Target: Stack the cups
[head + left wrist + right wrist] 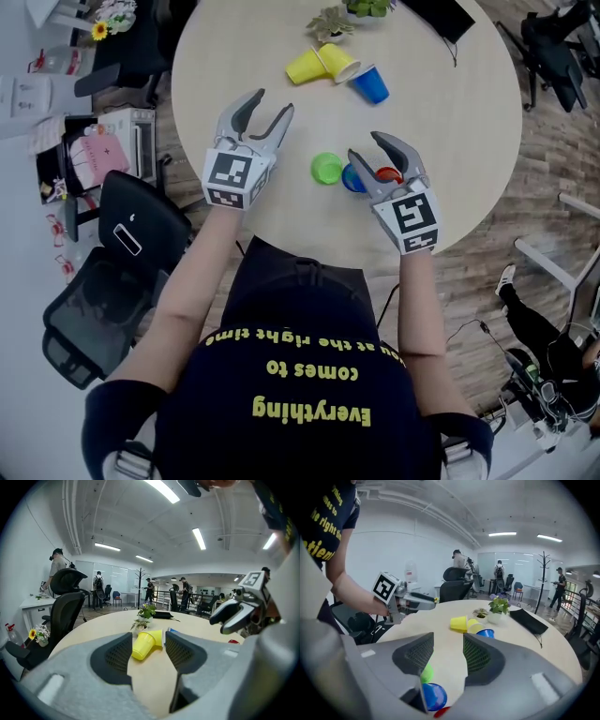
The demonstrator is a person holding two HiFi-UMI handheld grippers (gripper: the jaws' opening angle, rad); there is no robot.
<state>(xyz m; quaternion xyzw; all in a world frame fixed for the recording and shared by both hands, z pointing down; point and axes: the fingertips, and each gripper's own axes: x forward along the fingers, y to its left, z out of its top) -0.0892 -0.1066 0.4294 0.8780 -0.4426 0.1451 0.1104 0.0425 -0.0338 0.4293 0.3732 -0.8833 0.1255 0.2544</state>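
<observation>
On the round table (450, 122), two yellow cups (319, 64) lie on their sides at the far part, with a blue cup (370, 84) beside them. Nearer me, a green cup (326, 169), a second blue cup (353, 178) and a red cup (387, 174) sit together. My right gripper (370, 147) hovers open just above that near group, its jaws empty. My left gripper (270, 105) is open over bare table to the left. In the left gripper view the yellow cup (144, 644) lies well ahead of the jaws. The right gripper view shows the green cup (426, 673) and blue cup (434, 696) below its jaws.
Small potted plants (330, 21) and a flat black item (441, 14) sit at the table's far edge. A black office chair (112, 272) stands at the left beside me. Desks, chairs and several people fill the room beyond.
</observation>
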